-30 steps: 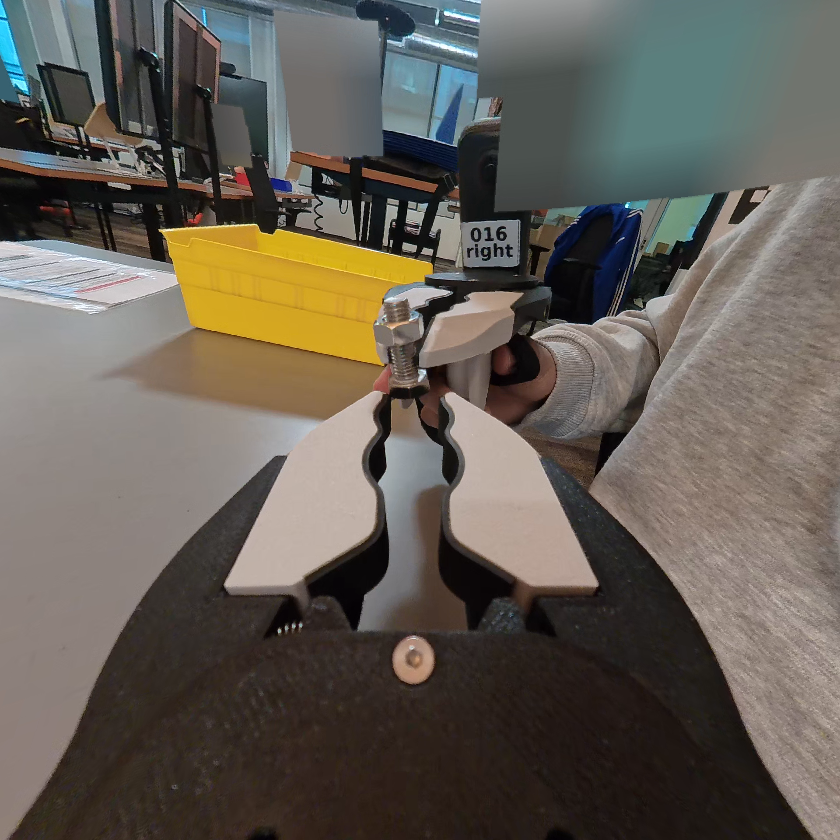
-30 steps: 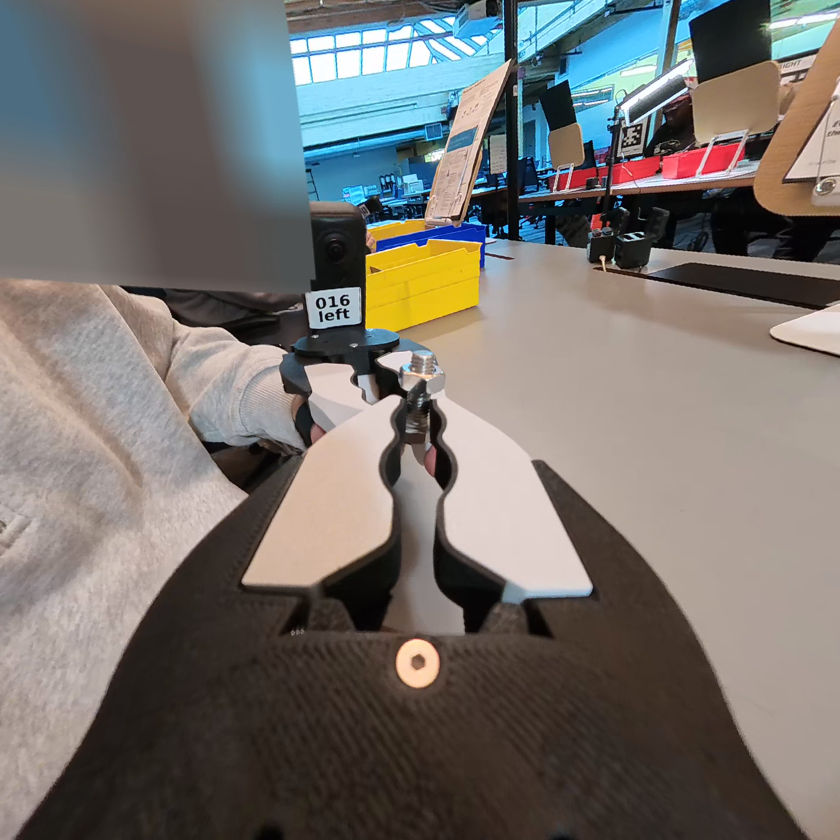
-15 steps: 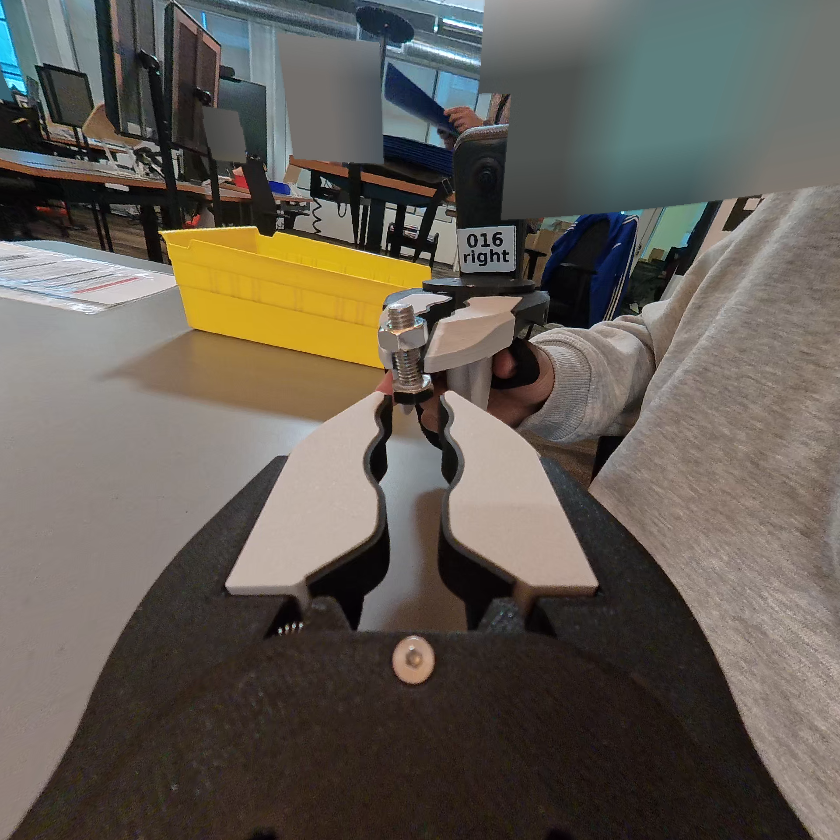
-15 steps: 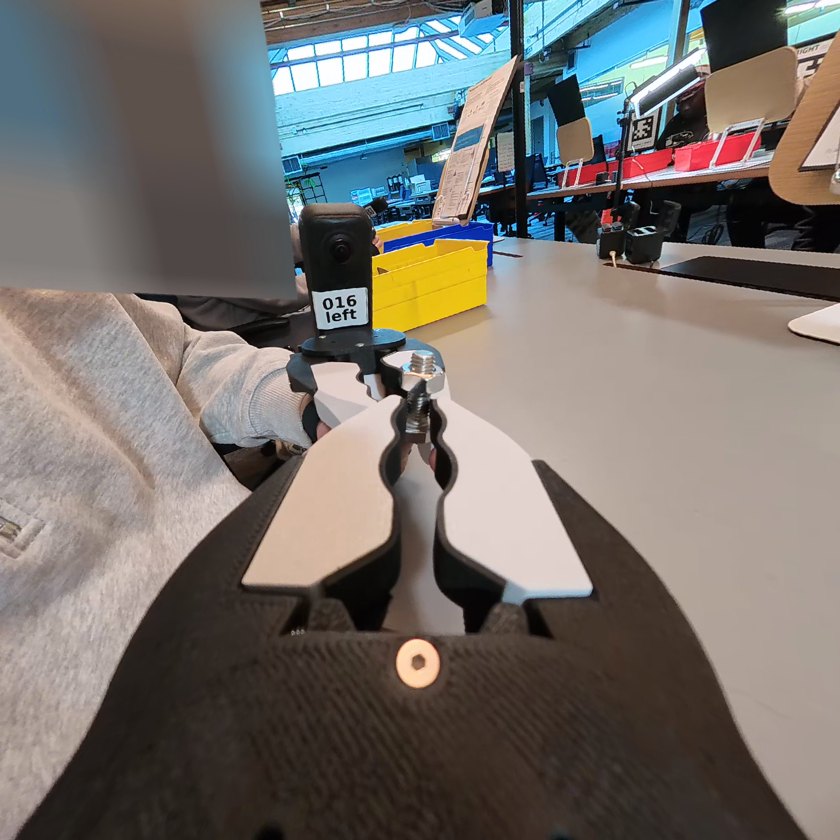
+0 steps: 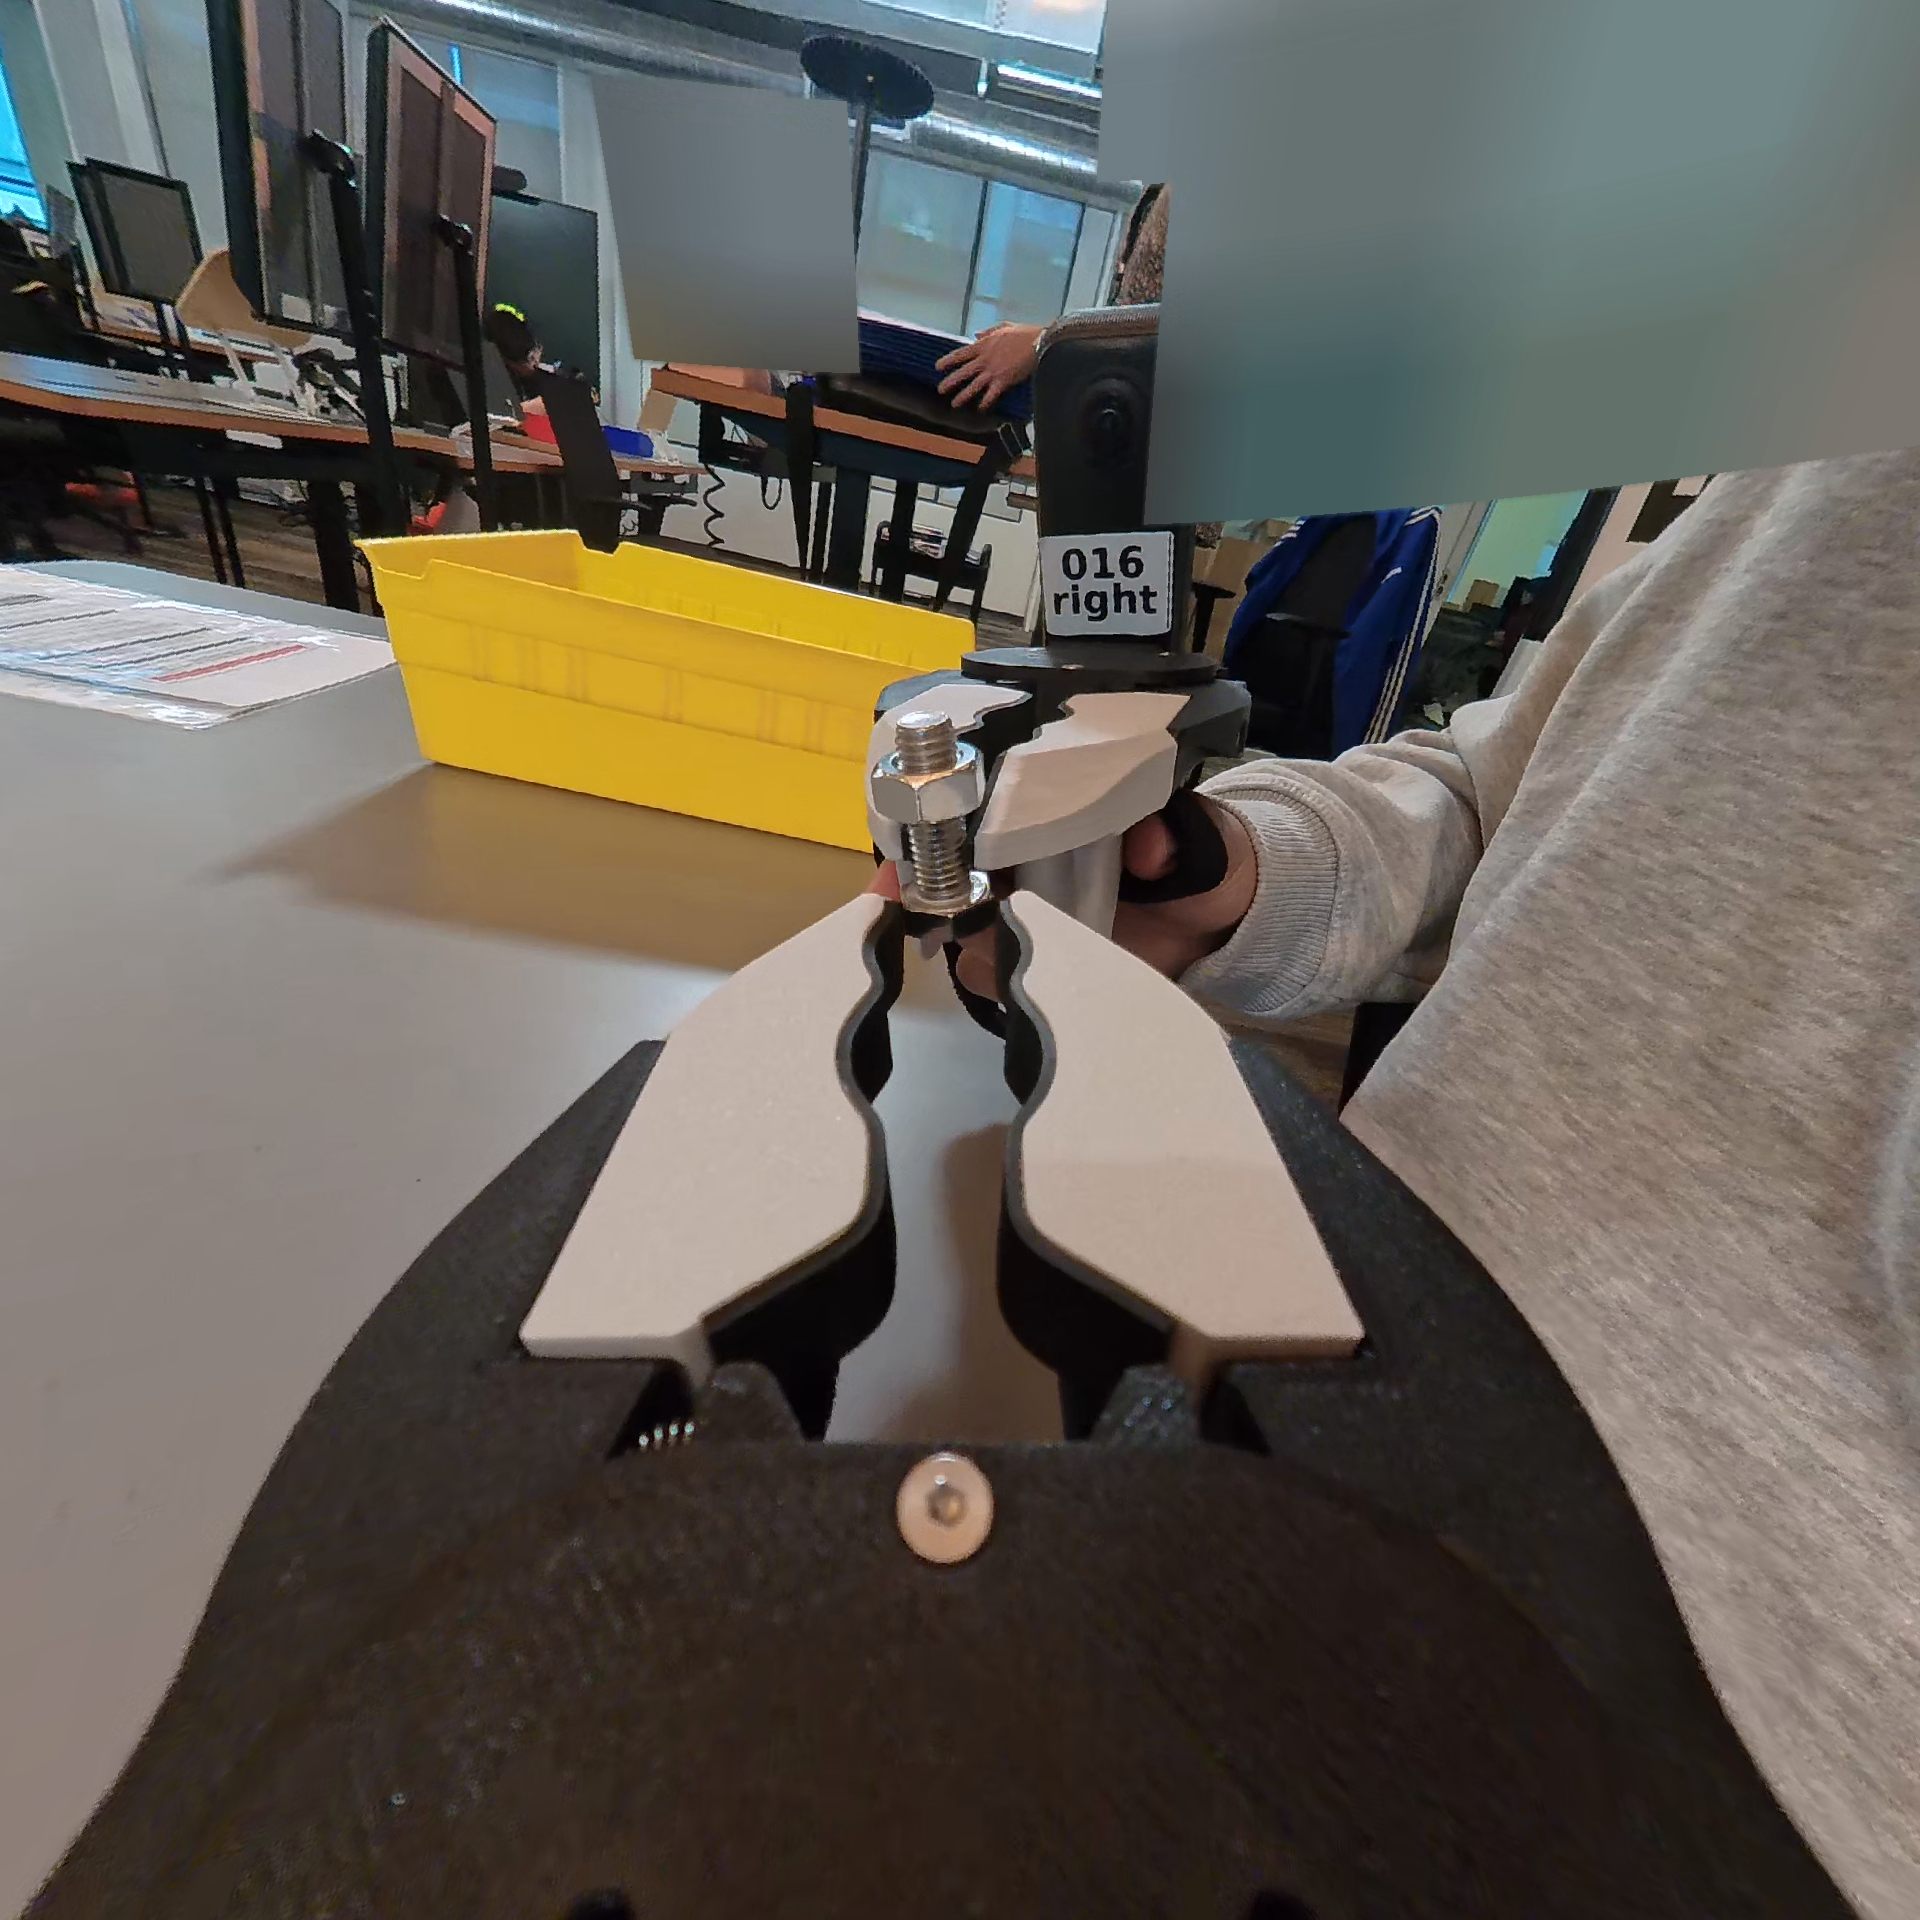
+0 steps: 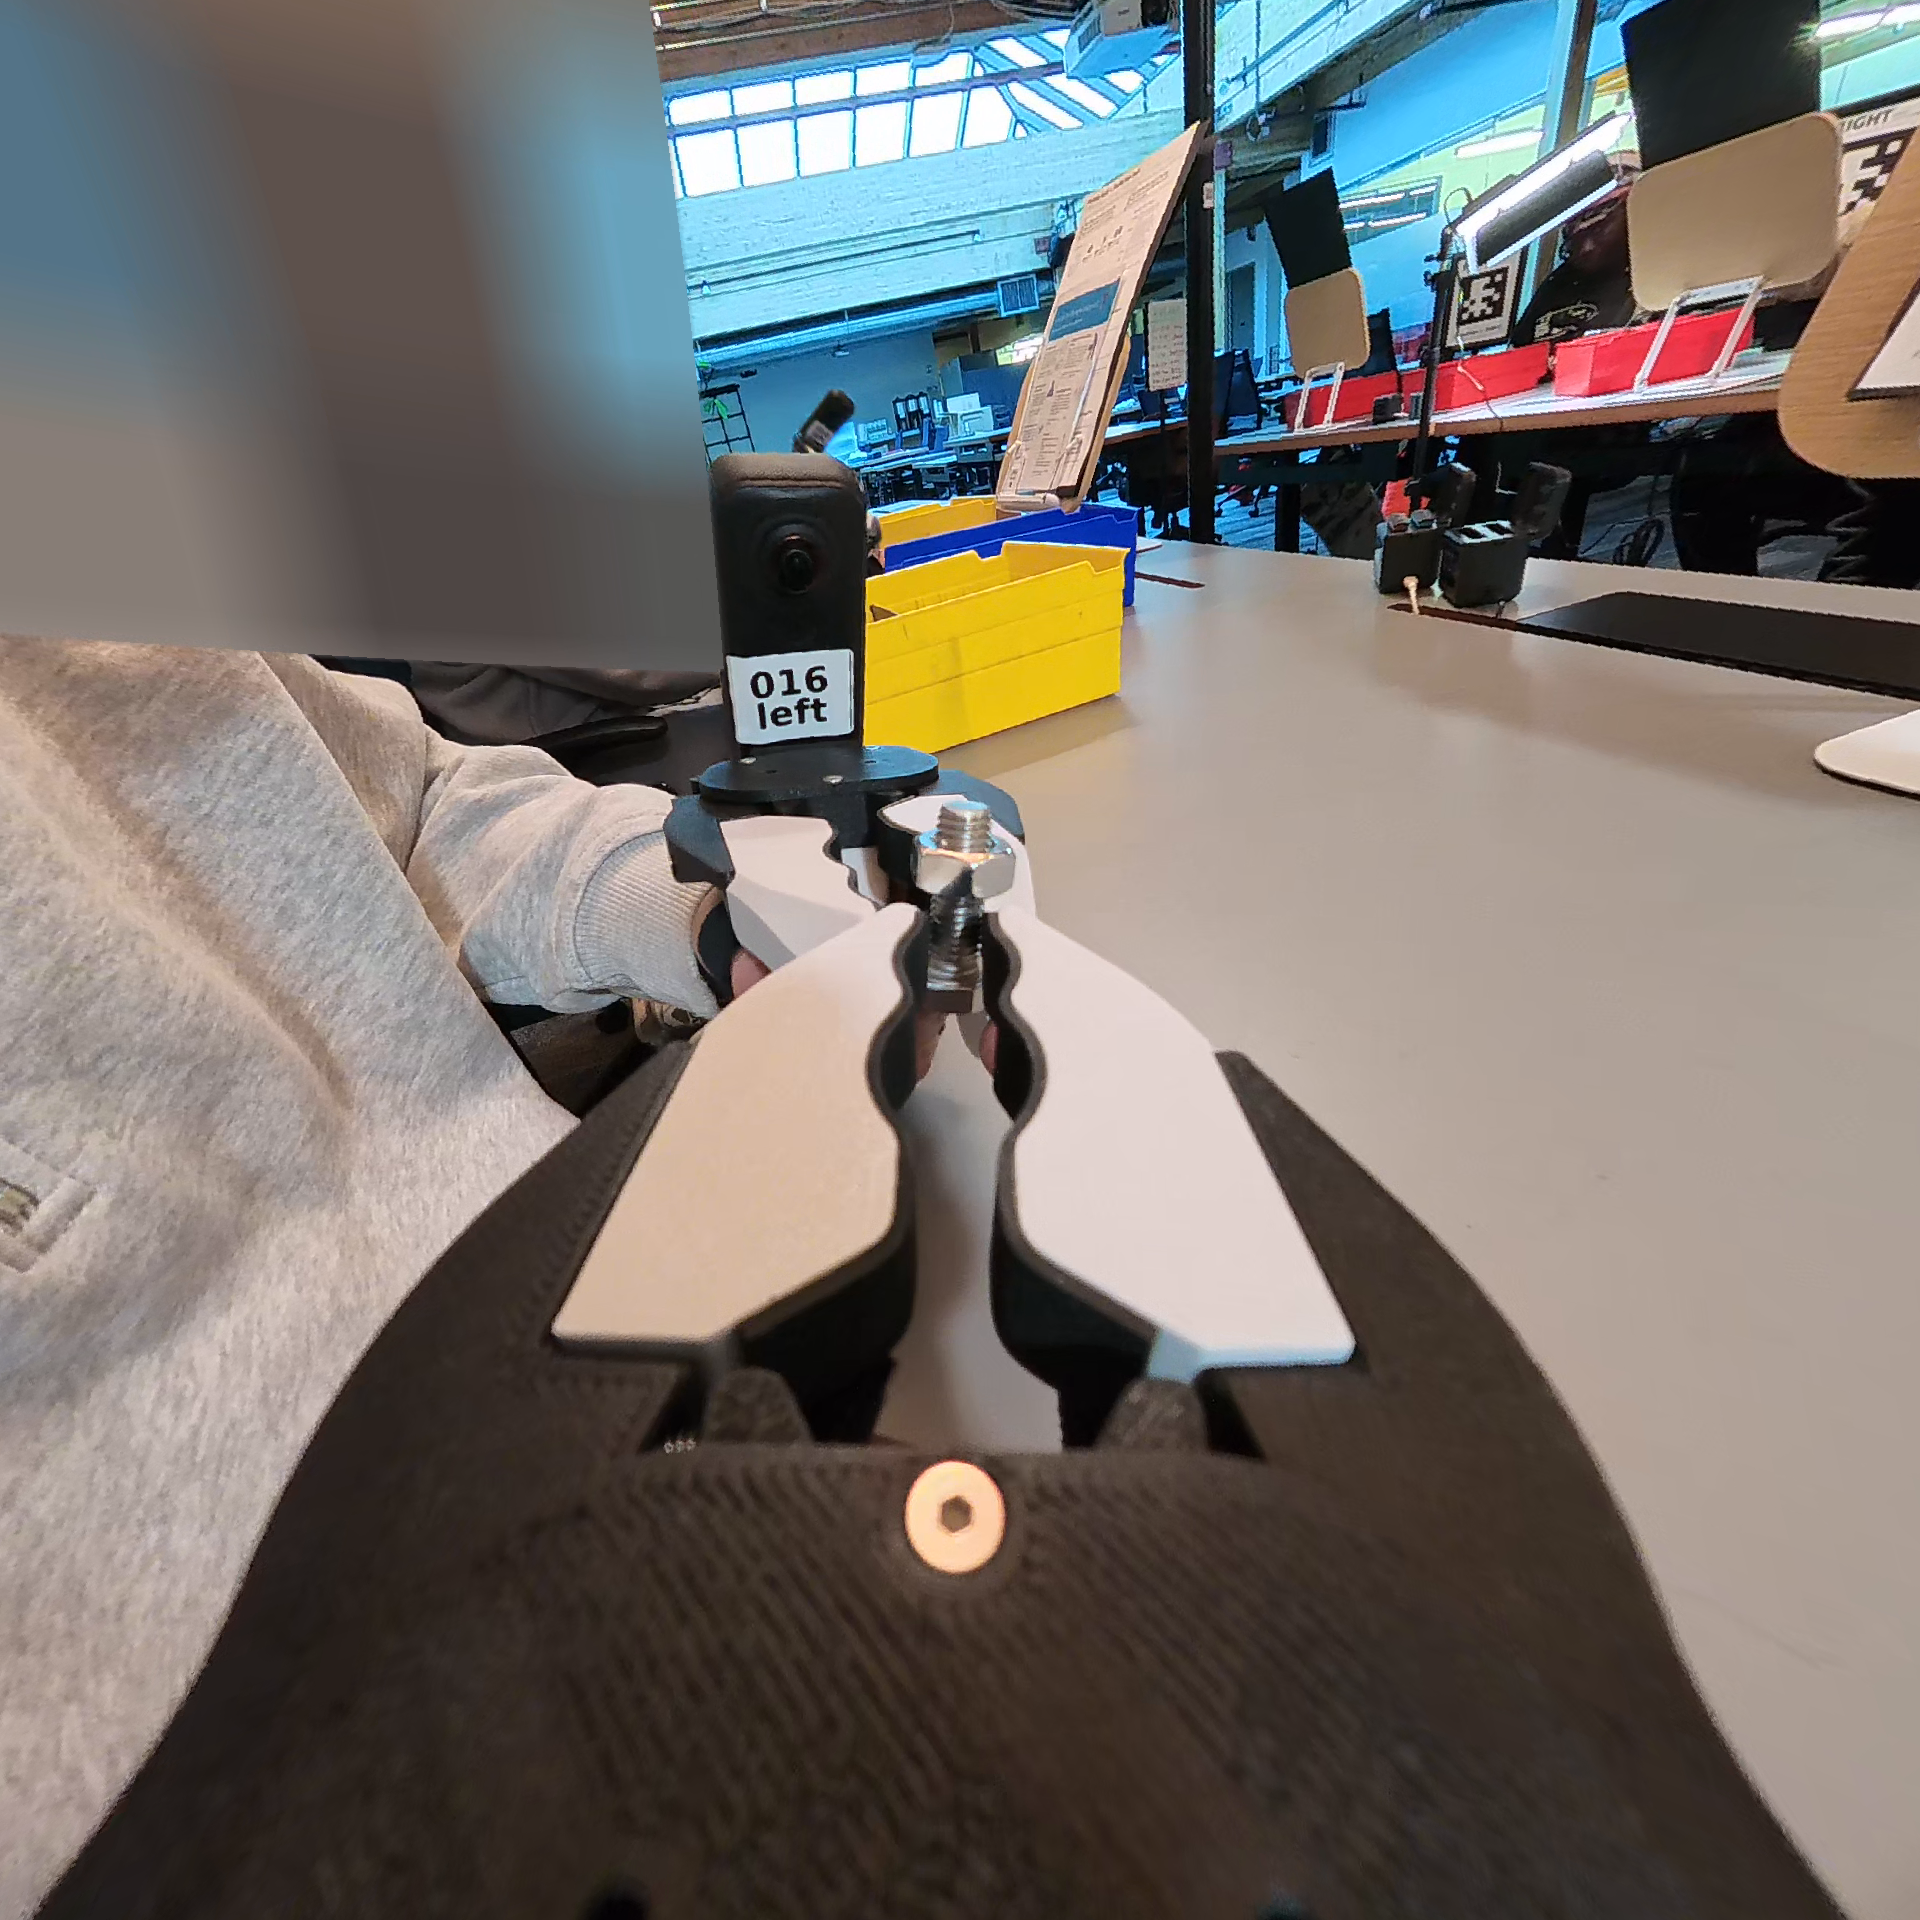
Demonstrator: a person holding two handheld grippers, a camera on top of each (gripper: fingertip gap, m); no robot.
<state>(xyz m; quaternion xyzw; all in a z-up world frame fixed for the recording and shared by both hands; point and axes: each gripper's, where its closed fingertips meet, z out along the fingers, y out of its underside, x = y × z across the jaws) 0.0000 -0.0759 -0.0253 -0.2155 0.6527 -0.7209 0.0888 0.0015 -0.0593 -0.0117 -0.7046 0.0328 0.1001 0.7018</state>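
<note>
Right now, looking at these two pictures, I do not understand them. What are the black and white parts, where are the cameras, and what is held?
There is no robot. A person holds two hand tools, each with two white fingers and a camera looking along them. One picture is from the left gripper, the other from the right gripper; they face each other. Both are shut on one upright bolt carrying a nut, above a grey table. A yellow bin stands on it.
</note>
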